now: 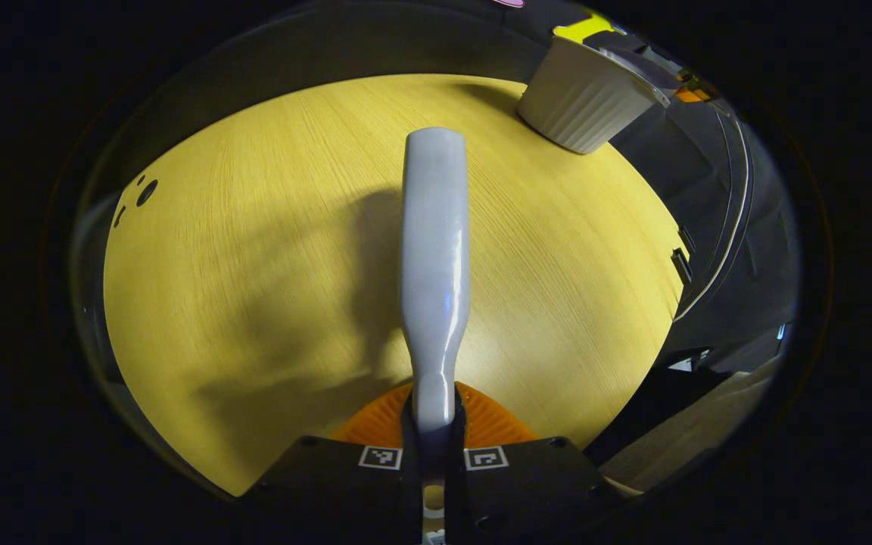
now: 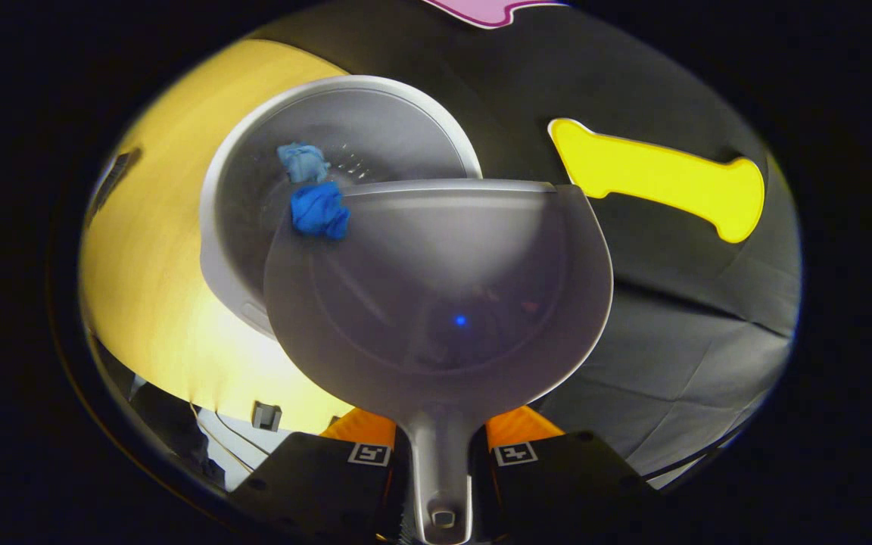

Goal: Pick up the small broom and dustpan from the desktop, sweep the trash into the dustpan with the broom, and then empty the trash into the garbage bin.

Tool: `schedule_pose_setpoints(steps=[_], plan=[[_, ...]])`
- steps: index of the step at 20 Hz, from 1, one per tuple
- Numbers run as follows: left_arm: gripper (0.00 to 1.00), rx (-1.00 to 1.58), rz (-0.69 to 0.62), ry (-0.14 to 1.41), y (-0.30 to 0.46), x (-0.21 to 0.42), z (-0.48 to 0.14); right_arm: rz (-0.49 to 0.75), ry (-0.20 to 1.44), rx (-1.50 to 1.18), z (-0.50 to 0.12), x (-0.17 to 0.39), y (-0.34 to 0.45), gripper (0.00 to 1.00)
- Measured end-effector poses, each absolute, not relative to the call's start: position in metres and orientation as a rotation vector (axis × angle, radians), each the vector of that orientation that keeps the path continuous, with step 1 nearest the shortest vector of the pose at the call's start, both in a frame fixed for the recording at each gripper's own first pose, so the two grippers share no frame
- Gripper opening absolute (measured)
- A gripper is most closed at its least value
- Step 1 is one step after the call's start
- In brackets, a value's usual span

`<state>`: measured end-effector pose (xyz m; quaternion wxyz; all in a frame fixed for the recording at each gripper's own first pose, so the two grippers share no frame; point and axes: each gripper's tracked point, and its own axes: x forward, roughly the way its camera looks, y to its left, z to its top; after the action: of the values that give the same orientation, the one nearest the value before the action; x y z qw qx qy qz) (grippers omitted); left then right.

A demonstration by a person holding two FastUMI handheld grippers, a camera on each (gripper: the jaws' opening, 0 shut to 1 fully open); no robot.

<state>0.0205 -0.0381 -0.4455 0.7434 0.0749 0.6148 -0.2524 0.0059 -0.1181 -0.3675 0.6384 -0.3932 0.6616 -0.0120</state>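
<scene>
Left tool (image 1: 434, 446) was clamped on the narrow neck of the broom (image 1: 436, 257), whose grey handle stretched forward above the wooden counter (image 1: 254, 265). Bin (image 1: 583, 98) stood at the counter's far right edge. Right tool (image 2: 440, 454) gripped the dustpan (image 2: 436, 295) by its handle, with the pan's front lip over the bin's open mouth. One blue wad (image 2: 319, 210) sat at the lip; a paler wad (image 2: 303, 161) lay inside the bin.
</scene>
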Motion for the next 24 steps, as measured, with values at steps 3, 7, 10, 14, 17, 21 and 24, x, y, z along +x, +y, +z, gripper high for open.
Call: schedule_pose_setpoints(steps=[3, 7, 10, 14, 17, 21, 24], plan=[[0.16, 0.165, -0.549, 1.345, -0.039, 0.022, -0.446, -0.02, 1.5, -0.91, -0.367, 0.006, -0.116, 0.34], [0.16, 0.169, -0.537, 1.335, -0.04, 0.021, -0.445, -0.067, 1.439, -0.879, -0.365, 0.012, -0.121, 0.34], [0.16, 0.167, -0.517, 1.33, -0.043, 0.018, -0.444, -0.136, 1.373, -0.726, -0.362, 0.007, -0.126, 0.35], [0.16, 0.18, -0.482, 1.32, -0.049, 0.017, -0.443, -0.214, 1.251, -0.568, -0.354, 0.0, -0.133, 0.34], [0.16, 0.188, -0.464, 1.323, -0.052, 0.014, -0.442, -0.24, 1.156, -0.42, -0.351, -0.005, -0.127, 0.34], [0.16, 0.196, -0.451, 1.324, -0.053, 0.017, -0.441, -0.217, 1.048, -0.324, -0.346, 0.005, -0.125, 0.35], [0.16, 0.198, -0.449, 1.319, -0.053, 0.016, -0.441, -0.192, 0.974, -0.259, -0.35, 0.009, -0.121, 0.35]])
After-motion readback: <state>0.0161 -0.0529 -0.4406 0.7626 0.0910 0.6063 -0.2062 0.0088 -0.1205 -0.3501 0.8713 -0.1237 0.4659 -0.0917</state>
